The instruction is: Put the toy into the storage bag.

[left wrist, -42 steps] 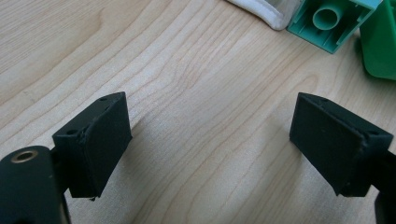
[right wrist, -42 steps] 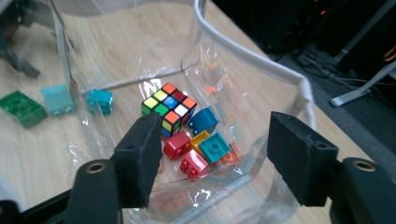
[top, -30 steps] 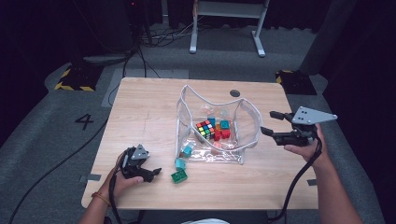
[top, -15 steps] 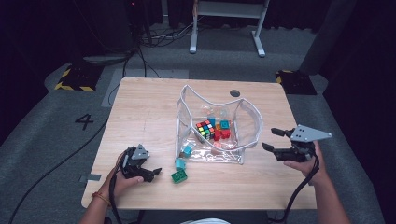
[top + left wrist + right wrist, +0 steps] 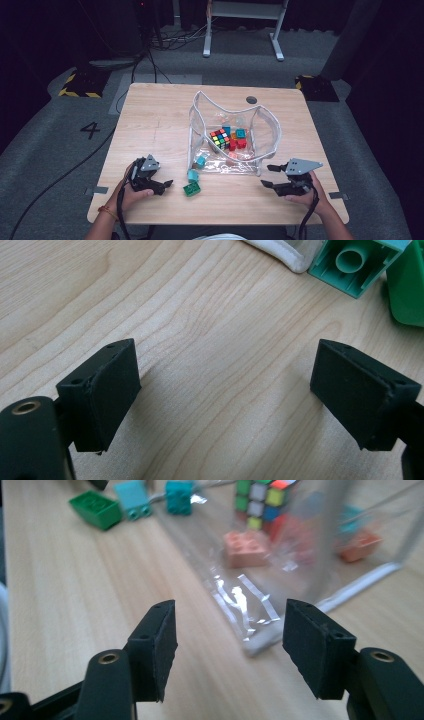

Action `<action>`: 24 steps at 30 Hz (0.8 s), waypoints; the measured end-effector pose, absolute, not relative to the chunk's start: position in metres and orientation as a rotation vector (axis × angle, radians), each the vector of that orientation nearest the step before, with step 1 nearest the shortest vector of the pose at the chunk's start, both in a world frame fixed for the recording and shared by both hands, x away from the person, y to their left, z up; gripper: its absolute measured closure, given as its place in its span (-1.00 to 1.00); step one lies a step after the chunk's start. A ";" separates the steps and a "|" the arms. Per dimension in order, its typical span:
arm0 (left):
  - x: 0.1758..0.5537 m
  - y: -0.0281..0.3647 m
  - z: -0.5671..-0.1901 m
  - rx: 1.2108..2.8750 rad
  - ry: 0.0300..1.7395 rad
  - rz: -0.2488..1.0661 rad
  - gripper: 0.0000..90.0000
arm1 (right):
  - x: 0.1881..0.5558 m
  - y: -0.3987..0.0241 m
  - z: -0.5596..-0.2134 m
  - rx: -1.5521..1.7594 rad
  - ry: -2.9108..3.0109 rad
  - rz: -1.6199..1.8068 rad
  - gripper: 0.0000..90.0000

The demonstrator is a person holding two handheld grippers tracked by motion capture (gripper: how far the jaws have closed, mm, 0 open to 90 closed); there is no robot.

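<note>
A clear plastic bag (image 5: 265, 132) with white trim lies open at the table's middle. It holds a Rubik's cube (image 5: 219, 138) and red, teal and orange bricks. A light-blue brick (image 5: 193, 174) and a green brick (image 5: 191, 189) lie just off its front left corner. My left gripper (image 5: 167, 186) rests on the table left of them, open over bare wood (image 5: 225, 370). My right gripper (image 5: 266, 176) sits low at the front right, pointing at the bag's near corner (image 5: 250, 610). Its jaws have just been closing, and they are open with nothing between them (image 5: 230, 630).
The wooden table (image 5: 150, 120) has bare room on its left half and along the front edge. A dark round hole (image 5: 251, 99) sits near the far edge. Cables trail from both grippers off the front.
My right gripper has come down from beside the bag's right edge to just above the table near the front right. The left gripper has stayed put.
</note>
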State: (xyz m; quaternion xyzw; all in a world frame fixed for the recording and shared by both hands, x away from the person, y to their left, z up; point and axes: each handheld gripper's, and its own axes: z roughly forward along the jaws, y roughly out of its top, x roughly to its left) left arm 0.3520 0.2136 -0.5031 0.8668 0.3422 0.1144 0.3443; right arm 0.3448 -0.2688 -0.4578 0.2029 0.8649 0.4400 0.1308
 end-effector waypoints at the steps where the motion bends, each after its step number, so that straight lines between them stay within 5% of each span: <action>1: 0.352 0.214 -0.503 2.249 0.892 0.296 -0.72 | 0.341 -0.265 -0.462 0.585 2.528 1.269 -0.14; 24: 0.353 0.214 -0.503 2.259 0.877 0.298 -0.72 | 0.344 -0.150 -0.492 0.298 2.719 1.289 -0.17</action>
